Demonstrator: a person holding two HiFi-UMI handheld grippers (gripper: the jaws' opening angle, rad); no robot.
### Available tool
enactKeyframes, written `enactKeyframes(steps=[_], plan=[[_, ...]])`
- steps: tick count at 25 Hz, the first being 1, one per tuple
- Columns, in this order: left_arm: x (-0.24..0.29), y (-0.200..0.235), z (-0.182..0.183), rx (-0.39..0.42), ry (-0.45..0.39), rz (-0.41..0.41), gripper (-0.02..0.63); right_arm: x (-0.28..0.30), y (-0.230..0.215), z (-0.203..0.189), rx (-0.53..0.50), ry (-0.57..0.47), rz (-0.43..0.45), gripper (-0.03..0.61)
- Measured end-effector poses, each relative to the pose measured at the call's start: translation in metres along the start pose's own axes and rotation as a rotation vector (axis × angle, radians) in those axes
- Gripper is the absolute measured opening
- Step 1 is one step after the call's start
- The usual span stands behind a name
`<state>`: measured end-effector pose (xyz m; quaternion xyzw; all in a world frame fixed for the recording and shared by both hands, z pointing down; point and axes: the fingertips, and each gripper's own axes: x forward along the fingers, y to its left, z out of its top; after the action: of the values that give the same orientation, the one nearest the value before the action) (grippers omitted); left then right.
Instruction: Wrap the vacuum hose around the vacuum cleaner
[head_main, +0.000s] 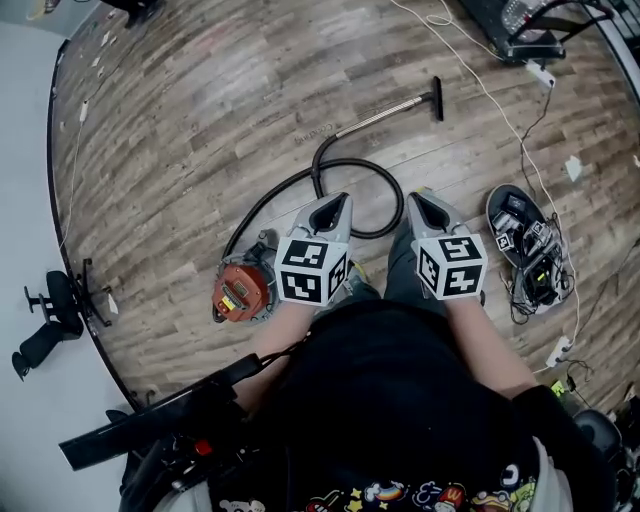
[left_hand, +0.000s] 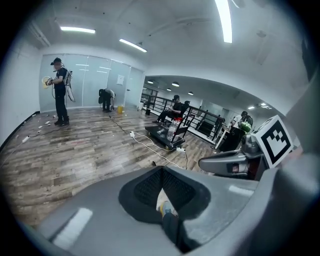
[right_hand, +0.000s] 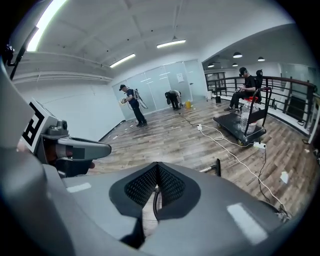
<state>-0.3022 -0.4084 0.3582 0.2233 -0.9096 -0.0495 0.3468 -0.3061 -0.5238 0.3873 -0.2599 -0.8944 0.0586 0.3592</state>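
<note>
Left tongs (head_main: 343, 200): closed, empty, held above the floor.
Right tongs (head_main: 413, 198): same.
Hose (head_main: 355, 161): lies loose; I judge wrapping unstarted.

1. The floor (head_main: 200, 130) is grey-brown wood planking with a soft sheen.
2. The vacuum hose (head_main: 385, 185) looks like matt black plastic.
3. Its wand (head_main: 385, 115) is smooth bright metal.
4. The vacuum cleaner (head_main: 240, 290) has an orange-red plastic top.
5. The left gripper (head_main: 332, 207) and right gripper (head_main: 418, 200) have matt grey plastic shells and black textured pads (left_hand: 147, 187).
</note>
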Motion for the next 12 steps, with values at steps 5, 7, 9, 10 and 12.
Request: enactKeyframes(steps=[5,7,9,10,12], plan=[[0.082,0.003,0.039,-0.033,0.059,0.065,0.000,0.050,-0.076,0.038,0.024,0.043,0.059,0.023],[0.114,0.004,0.055,-0.067,0.071,0.096,0.000,0.067,-0.104,0.052,0.025,0.066,0.085,0.023],[0.146,0.003,0.067,-0.076,0.080,0.110,0.000,0.082,-0.128,0.060,0.011,0.086,0.102,0.023],[0.160,0.003,0.071,-0.076,0.087,0.110,0.000,0.089,-0.138,0.062,0.005,0.098,0.106,0.023],[0.185,0.004,0.078,-0.073,0.104,0.102,0.000,0.103,-0.154,0.064,0.008,0.123,0.110,0.023]])
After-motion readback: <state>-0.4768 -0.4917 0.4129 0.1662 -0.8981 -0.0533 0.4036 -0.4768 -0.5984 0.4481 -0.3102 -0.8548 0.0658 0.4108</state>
